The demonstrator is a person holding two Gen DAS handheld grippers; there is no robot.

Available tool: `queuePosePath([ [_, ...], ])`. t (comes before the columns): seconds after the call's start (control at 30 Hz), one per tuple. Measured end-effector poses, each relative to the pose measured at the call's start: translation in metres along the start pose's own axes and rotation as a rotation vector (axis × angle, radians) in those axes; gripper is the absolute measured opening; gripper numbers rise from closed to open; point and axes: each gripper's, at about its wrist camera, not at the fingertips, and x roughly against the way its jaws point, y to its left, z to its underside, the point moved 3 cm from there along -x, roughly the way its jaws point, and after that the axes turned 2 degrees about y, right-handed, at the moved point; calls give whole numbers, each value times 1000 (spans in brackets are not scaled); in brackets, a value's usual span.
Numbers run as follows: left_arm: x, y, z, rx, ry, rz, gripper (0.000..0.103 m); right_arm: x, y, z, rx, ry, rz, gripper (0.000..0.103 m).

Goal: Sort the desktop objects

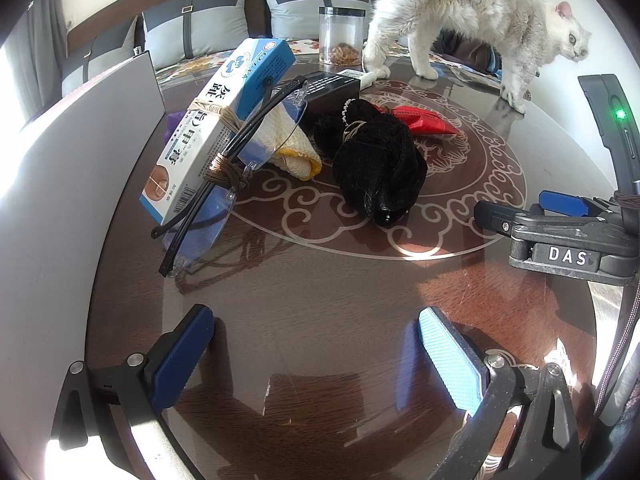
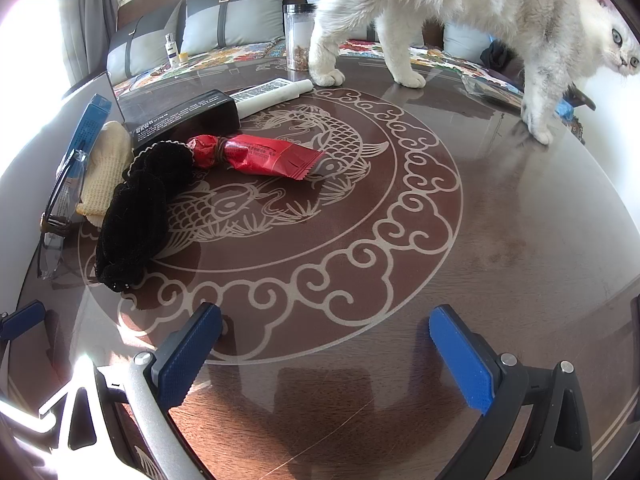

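A pile of objects lies on the round brown table [image 1: 320,300]. A blue-white medicine box [image 1: 216,128] leans up, with rimless glasses [image 1: 208,184] tied against it by brown cord. Beside it lie a cream-yellow knitted cloth [image 1: 298,152], a black velvet pouch [image 1: 376,164], a red packet [image 1: 424,120] and a black box [image 1: 332,88]. My left gripper [image 1: 316,356] is open and empty, near the table's front. My right gripper [image 2: 324,356] is open and empty; it also shows in the left wrist view [image 1: 520,216]. The right wrist view shows the pouch [image 2: 132,216], red packet [image 2: 260,156], black box [image 2: 184,118], cloth [image 2: 106,172] and glasses [image 2: 60,208].
A white cat [image 1: 460,16] stands on the table's far side, also in the right wrist view [image 2: 460,12]. A clear jar [image 1: 342,36] and a white tube [image 2: 272,98] sit at the back. A grey panel [image 1: 80,160] stands at the left. Sofa cushions [image 1: 196,28] lie behind.
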Motion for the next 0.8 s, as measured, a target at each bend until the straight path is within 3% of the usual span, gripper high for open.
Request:
queuePosePath([
  [0.8, 1, 0, 1, 6, -3, 8, 103, 0, 0, 0, -1, 0, 0, 103],
])
